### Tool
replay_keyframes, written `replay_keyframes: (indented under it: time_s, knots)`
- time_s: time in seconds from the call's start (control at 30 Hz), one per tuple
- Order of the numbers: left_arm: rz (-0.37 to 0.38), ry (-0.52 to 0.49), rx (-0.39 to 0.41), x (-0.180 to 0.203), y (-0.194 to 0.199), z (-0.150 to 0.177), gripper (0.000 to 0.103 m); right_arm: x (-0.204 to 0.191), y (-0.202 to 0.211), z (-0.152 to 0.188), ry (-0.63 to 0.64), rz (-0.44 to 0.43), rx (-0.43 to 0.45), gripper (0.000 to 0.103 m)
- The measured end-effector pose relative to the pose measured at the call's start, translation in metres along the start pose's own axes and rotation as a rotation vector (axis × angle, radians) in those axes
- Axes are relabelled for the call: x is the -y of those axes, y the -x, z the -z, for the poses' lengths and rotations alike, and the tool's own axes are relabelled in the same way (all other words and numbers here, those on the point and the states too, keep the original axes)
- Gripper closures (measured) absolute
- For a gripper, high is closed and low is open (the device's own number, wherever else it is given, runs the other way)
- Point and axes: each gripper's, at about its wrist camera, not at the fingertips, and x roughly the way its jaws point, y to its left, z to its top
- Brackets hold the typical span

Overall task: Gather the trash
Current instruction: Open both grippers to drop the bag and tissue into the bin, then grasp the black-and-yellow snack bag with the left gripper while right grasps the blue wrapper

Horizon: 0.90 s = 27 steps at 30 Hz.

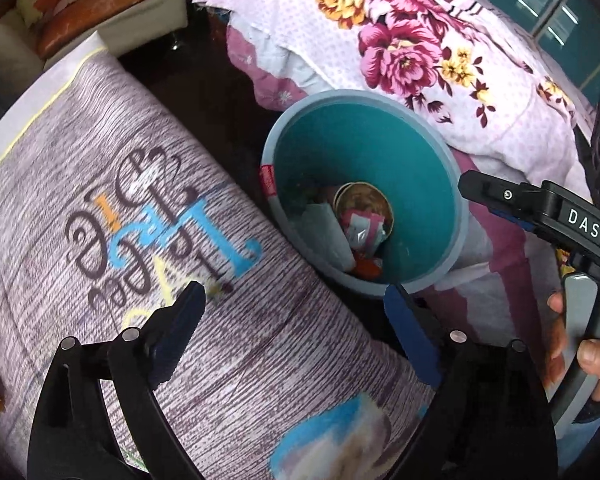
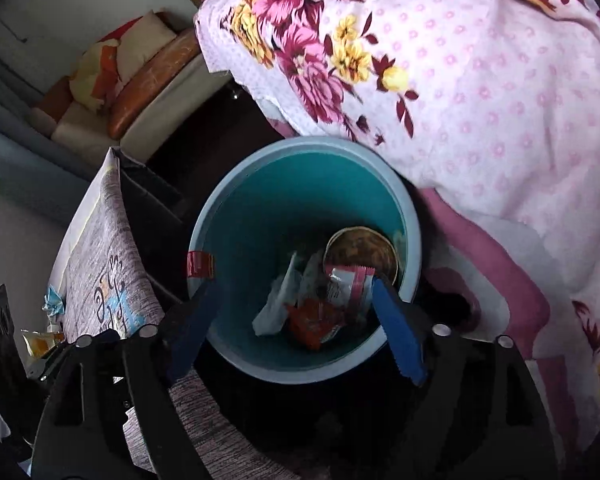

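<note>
Inside teal bin [image 2: 236, 216] — wrappers [image 2: 350, 284] jumbled, possibly over round lid; left gripper [image 1: 296, 312], right gripper [image 2: 296, 320] — jaws spread, empty.

One bin [image 2: 204, 248], two hand-held grippers [image 2: 296, 308].

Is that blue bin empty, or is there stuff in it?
Not empty: the bin holds wrappers and a round brown lid at the bottom, well below the rim.

the bin [image 2: 236, 216] floor is buried under wrappers [image 2: 320, 320], so its bottom can't be seen. lettering on the table cloth [image 1: 160, 216] is smeared with blur. 1 hand [image 1: 592, 360] is cut off by the left-wrist view's right edge.
</note>
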Motion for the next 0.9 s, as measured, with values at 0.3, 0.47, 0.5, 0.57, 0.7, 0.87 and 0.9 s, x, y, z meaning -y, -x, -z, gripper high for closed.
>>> replay_keyframes:
  time_s: [0.3, 0.47, 0.5, 0.57, 0.7, 0.87, 0.9]
  knots:
    - [0.015, 0.040, 0.024, -0.017, 0.018, 0.014, 0.012, -0.020, 0.005, 0.008, 0.017, 0.017, -0.010, 0.024]
    - [0.025, 0.081, 0.043, -0.033, 0.032, 0.024, 0.012, -0.037, 0.012, 0.013, 0.050, 0.015, -0.007, 0.024]
    - [0.026, 0.087, 0.046, -0.036, 0.035, 0.026, 0.012, -0.041, 0.014, 0.014, 0.059, 0.015, -0.006, 0.024]
    - [0.024, 0.100, 0.055, -0.043, 0.040, 0.030, 0.012, -0.051, 0.016, 0.018, 0.073, 0.016, -0.005, 0.024]
    - [0.013, 0.136, 0.075, -0.062, 0.052, 0.043, 0.012, -0.070, 0.020, 0.023, 0.103, 0.007, -0.011, 0.024]
    - [-0.016, 0.200, 0.101, -0.095, 0.068, 0.069, 0.012, -0.099, 0.022, 0.034, 0.154, -0.007, -0.032, 0.024]
    - [-0.022, 0.213, 0.105, -0.101, 0.071, 0.074, 0.012, -0.105, 0.021, 0.037, 0.164, -0.010, -0.039, 0.024]
